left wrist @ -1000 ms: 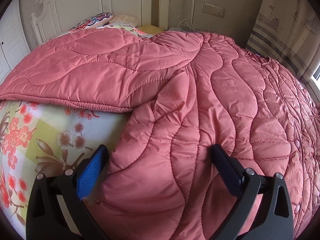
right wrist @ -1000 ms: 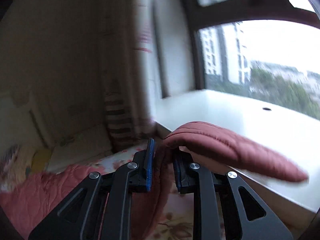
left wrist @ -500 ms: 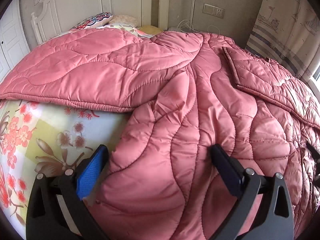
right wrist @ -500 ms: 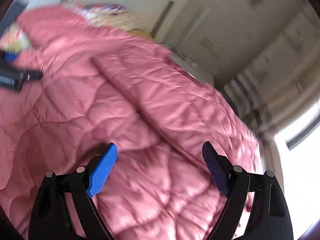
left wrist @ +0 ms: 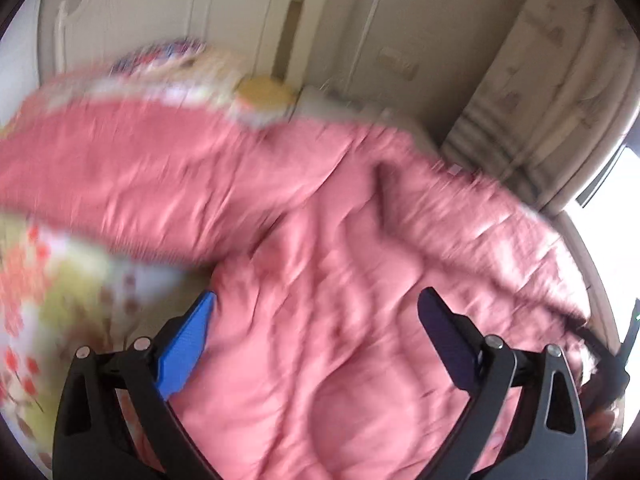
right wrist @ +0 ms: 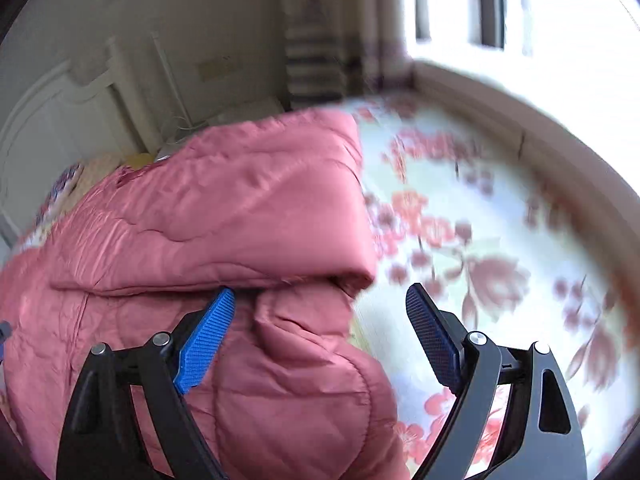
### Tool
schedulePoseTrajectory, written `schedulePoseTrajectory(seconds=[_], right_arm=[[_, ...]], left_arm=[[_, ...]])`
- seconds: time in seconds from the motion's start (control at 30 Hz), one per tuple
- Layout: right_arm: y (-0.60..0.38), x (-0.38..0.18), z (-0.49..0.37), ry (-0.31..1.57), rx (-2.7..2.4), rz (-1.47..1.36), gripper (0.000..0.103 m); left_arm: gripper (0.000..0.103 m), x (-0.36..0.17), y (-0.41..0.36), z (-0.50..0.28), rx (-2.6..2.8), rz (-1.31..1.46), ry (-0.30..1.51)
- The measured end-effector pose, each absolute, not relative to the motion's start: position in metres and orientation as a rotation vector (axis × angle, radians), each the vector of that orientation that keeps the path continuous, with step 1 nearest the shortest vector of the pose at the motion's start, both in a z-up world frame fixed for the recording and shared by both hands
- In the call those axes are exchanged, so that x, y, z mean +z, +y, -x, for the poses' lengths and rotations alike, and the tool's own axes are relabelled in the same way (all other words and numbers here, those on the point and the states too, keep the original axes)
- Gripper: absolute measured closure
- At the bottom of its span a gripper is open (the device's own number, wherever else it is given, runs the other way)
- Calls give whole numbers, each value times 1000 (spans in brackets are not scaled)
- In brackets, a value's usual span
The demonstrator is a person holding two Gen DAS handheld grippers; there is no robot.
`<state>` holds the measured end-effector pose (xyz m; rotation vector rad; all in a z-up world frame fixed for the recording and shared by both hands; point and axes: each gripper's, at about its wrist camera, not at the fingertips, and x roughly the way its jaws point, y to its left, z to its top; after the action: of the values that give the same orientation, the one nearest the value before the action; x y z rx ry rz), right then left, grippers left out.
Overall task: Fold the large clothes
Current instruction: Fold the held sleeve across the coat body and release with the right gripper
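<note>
Pink quilt (left wrist: 320, 240) lies on the flowery bed sheet (right wrist: 480, 240), one edge folded over. Left hand-held gripper (left wrist: 316, 328) is spread wide above it. Right hand-held gripper (right wrist: 320, 320) has just opened wide, holding nothing.

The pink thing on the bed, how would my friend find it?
Look at the bed with the flowery sheet. Spread over most of it lies a puffy quilted pink coat, one flap folded back over itself. It is the only plain pink thing there; the sheet under it is pale with red flowers.
</note>
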<state>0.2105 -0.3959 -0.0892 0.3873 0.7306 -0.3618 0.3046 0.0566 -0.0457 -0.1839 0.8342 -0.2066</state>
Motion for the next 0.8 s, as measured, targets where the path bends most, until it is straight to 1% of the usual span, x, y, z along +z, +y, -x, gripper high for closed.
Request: schedulePoseTrajectory(seconds=[0.1,0.2,0.27,0.3,0.33,0.37,0.4,0.43,0.47,0.5,0.6,0.67,0.73,0.8], right_arm=[[-402,-89,-207,705,-351,-429,20],[-403,-87,-204,678,-344,-450,20],[-407,-89,-198,658,-348,-469,20],[-409,-88,-195,639,-348,-486,20],[-410,-86,-190,621,-346,-501,20],[-412,-89,-188,606,-345,-513,20],[-415,-88,-185,589,-347,-528,20],[-416,-87,-182,576,-350,-539,20],[-418,-87,-180,564,-350,-550,20],[-420,-86,-178,553,-345,-561,20],[-420,-86,-179,554,-327,-566,20],[-418,-85,-179,549,-315,-557,18],[-416,-85,-181,554,-299,-548,17],[-413,-90,-192,616,-260,-536,17]], left_arm=[[4,-32,20,-336,-271,139,828],[5,-46,-18,-377,-278,86,876],[9,-64,-41,-402,-275,67,927],[14,-74,-49,-410,-273,53,951],[24,-85,-59,-417,-270,31,982],[25,-97,-68,-421,-260,-1,997],[38,-98,-75,-417,-242,-41,945],[66,-97,-81,-412,-246,-77,914],[77,-91,-85,-405,-255,-98,890],[82,-83,-85,-400,-263,-87,868],[83,-47,-64,-372,-264,-26,753],[83,-31,-46,-355,-279,4,722],[76,-33,-39,-351,-268,-20,742],[75,-58,-33,-358,-208,-93,794]])
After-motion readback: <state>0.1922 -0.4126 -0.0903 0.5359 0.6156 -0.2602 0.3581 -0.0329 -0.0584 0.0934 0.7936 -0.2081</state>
